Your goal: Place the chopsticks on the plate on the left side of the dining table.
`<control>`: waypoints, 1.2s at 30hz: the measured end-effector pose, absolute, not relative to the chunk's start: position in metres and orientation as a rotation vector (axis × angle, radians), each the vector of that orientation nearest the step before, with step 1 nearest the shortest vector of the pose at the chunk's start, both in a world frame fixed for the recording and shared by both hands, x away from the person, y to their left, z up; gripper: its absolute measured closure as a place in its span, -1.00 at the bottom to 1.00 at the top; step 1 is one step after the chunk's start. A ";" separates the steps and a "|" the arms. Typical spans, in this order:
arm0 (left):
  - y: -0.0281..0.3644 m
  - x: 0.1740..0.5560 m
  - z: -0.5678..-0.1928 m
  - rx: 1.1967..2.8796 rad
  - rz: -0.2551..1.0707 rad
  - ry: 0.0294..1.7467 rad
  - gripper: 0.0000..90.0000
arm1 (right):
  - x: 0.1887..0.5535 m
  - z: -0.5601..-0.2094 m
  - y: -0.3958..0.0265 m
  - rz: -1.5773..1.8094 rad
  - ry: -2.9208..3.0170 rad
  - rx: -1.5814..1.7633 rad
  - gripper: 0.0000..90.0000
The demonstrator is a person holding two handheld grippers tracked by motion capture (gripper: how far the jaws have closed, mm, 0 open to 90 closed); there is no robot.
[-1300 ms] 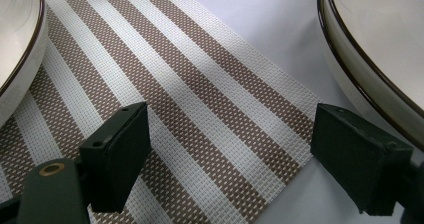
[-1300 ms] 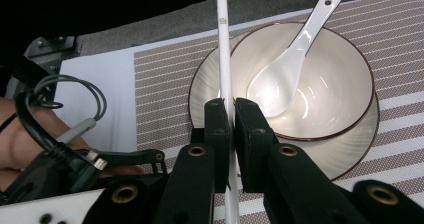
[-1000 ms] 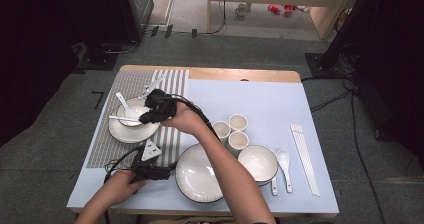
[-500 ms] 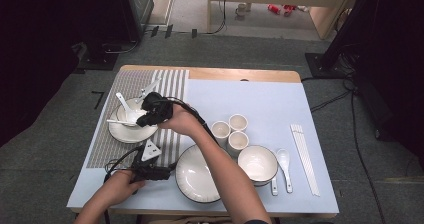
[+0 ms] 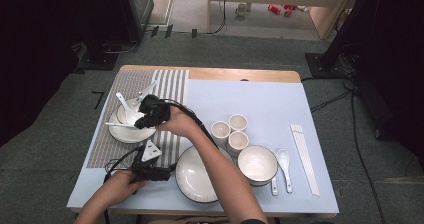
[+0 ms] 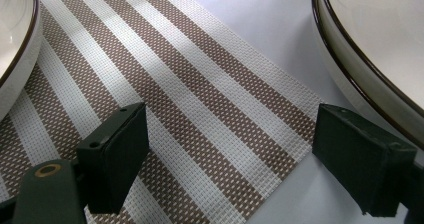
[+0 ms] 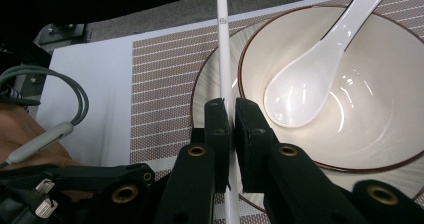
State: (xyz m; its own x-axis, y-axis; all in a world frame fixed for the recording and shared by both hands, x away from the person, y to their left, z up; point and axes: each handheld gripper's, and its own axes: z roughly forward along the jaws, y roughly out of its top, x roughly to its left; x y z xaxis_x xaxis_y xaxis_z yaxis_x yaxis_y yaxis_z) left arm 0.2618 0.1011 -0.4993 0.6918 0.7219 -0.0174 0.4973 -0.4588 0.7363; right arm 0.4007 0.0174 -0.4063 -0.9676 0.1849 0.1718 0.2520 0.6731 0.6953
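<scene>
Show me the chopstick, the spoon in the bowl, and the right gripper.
chopstick [image 7: 222, 44], right gripper view, shaft
spoon [image 7: 300, 86], right gripper view, scoop
right gripper [image 7: 229, 115], right gripper view, between fingertips

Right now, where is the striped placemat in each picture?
High view: striped placemat at the table's left end.
Left gripper view: running diagonally across the middle.
Right gripper view: left of and beyond the plate, at.
Shared landmark: the dark-rimmed plate on it, at the left edge in the left gripper view, under the bowl elsewhere.
</scene>
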 end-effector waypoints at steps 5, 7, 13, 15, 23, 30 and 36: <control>0.101 0.262 -0.499 2.154 0.387 0.929 -0.69 | 0.402 -0.409 0.018 -1.179 -2.789 -0.363 0.89; 0.101 0.262 -0.499 2.154 0.386 0.929 -0.69 | 0.402 -0.410 0.019 -1.181 -2.790 -0.363 0.89; 0.101 0.262 -0.499 2.154 0.385 0.930 -0.69 | 0.401 -0.414 0.023 -1.167 -2.786 -0.349 0.89; 0.101 0.262 -0.499 2.154 0.387 0.927 -0.69 | 0.401 -0.416 0.025 -1.158 -2.789 -0.346 0.89; 0.101 0.262 -0.499 2.154 0.386 0.926 -0.70 | 0.400 -0.418 0.027 -1.162 -2.796 -0.343 0.89; 0.101 0.262 -0.500 2.155 0.389 0.925 -0.69 | 0.399 -0.420 0.030 -1.171 -2.797 -0.337 0.89; 0.101 0.261 -0.500 2.156 0.390 0.925 -0.69 | 0.400 -0.424 0.033 -1.165 -2.800 -0.341 0.89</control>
